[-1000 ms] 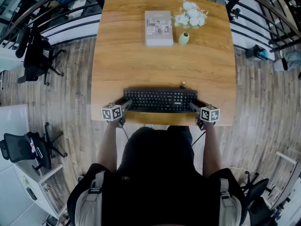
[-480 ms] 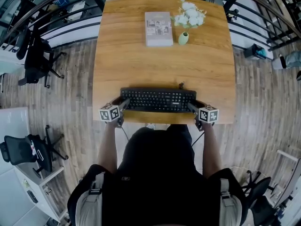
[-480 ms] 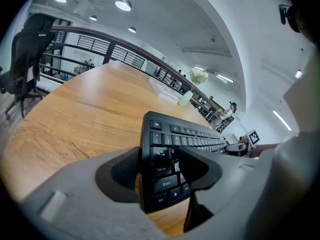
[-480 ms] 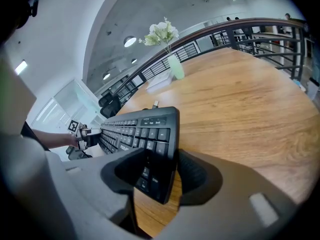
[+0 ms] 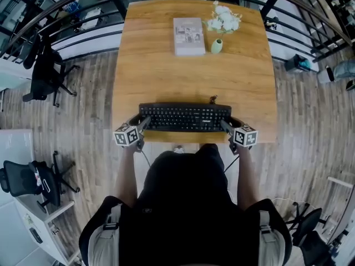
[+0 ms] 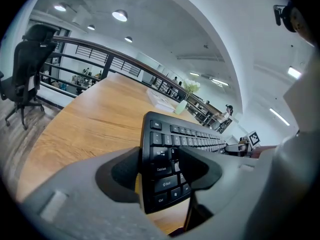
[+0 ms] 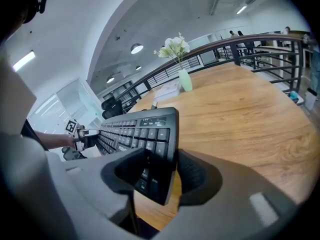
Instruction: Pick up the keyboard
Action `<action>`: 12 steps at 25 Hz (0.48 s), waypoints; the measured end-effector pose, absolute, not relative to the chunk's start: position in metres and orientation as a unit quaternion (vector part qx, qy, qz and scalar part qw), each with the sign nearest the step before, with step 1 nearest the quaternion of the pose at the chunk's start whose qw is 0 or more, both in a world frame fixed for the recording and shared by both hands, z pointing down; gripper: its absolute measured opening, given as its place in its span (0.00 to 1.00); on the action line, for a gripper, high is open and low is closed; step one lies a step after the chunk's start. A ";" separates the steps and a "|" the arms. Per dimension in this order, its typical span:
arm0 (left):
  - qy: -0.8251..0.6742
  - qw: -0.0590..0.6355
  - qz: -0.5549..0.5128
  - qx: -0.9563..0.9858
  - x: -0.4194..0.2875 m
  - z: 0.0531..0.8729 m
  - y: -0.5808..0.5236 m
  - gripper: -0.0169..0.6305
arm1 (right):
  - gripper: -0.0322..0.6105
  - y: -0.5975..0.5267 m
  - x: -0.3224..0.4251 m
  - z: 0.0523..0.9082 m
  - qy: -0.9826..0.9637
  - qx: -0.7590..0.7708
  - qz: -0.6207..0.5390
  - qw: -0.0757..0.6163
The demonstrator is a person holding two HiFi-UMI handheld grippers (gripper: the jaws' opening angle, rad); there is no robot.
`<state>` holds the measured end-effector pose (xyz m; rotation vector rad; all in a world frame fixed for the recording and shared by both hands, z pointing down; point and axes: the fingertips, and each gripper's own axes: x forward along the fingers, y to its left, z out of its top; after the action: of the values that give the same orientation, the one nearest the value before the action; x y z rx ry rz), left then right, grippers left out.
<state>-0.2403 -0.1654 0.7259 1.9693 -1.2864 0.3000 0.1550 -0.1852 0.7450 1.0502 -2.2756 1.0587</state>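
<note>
The left gripper (image 5: 143, 123) pinches the left end of the long black plastic keyboard (image 5: 184, 117). The right gripper (image 5: 226, 126) pinches its right end, at the front of the brown wooden table (image 5: 194, 73).

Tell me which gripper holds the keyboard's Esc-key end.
The left gripper: its jaws clamp the keyboard end with Esc and Shift; the right gripper holds the opposite end.

- table (image 5: 166, 76): warm brown wood-grain top, smooth, with a soft sheen
- keyboard (image 5: 184, 117): black plastic, matt case and keys
- left gripper (image 6: 162, 170) and right gripper (image 7: 162, 176): grey matt plastic shells, darker matt pads
- floor (image 5: 83, 104): grey-brown wood planks, matt
- vase (image 5: 217, 45): pale green, smooth
</note>
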 end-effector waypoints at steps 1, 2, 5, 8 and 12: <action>-0.503 0.372 0.117 0.771 -0.241 0.724 -0.162 0.40 | 0.36 -0.182 0.155 0.743 -0.817 0.381 0.379 0.209; -0.503 0.370 0.117 0.773 -0.241 0.722 -0.159 0.40 | 0.36 -0.178 0.155 0.742 -0.816 0.384 0.378 0.208; -0.499 0.365 0.116 0.777 -0.243 0.719 -0.152 0.40 | 0.36 -0.165 0.154 0.739 -0.815 0.392 0.375 0.204; -0.495 0.360 0.114 0.783 -0.246 0.713 -0.146 0.40 | 0.36 -0.153 0.151 0.732 -0.814 0.399 0.372 0.198; -0.491 0.350 0.113 0.790 -0.247 0.703 -0.137 0.40 | 0.36 -0.139 0.150 0.723 -0.813 0.408 0.368 0.192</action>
<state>-0.2470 -0.1371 0.7032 2.0462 -1.2709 0.2936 0.1505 -0.1389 0.7229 1.1452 -2.2840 1.0326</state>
